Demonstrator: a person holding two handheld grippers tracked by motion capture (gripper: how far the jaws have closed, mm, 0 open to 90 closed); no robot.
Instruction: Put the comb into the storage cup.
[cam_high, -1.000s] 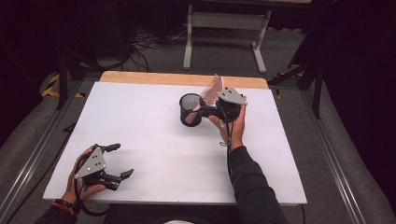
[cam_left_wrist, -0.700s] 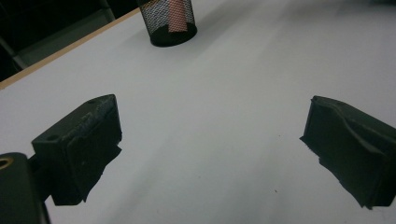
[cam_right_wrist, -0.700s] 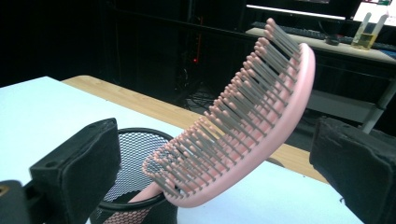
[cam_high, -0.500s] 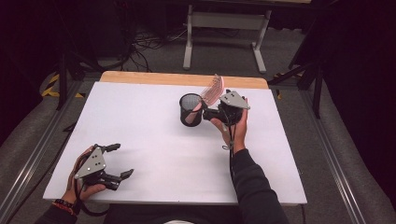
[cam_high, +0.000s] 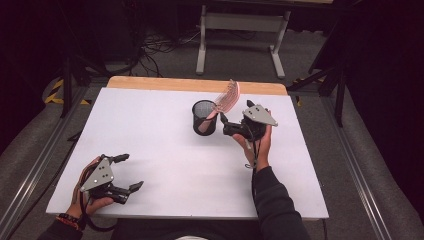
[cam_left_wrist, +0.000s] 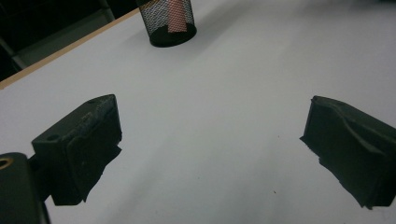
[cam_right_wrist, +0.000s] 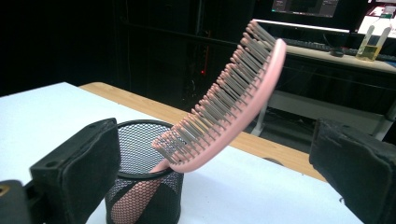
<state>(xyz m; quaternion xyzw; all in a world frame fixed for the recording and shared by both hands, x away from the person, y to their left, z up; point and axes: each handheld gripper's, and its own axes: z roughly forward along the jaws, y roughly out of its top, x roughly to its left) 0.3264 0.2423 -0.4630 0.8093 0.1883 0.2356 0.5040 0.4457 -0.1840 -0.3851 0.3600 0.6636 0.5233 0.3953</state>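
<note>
A pink hairbrush (cam_high: 227, 95) (cam_right_wrist: 233, 102) stands handle-down in a black mesh cup (cam_high: 204, 120) (cam_right_wrist: 144, 196), its bristled head leaning out to the right. My right gripper (cam_high: 225, 125) (cam_right_wrist: 224, 158) is open just right of the cup, its jaws apart on either side of the brush and touching nothing. At the front left of the white table (cam_high: 160, 125), my left gripper (cam_high: 129, 172) (cam_left_wrist: 210, 144) is open and empty. The left gripper view shows the cup (cam_left_wrist: 170, 23) far off with the pink handle (cam_left_wrist: 176, 16) inside it.
A wooden strip (cam_high: 195, 85) runs along the table's far edge. A metal stand (cam_high: 240, 22) and cables lie on the floor behind. A desk with a monitor (cam_right_wrist: 303, 7) and a bottle (cam_right_wrist: 369, 44) sits in the dark background.
My right gripper has drawn back slightly from the cup toward the person. The brush stays leaning in the cup. The left gripper has not moved.
</note>
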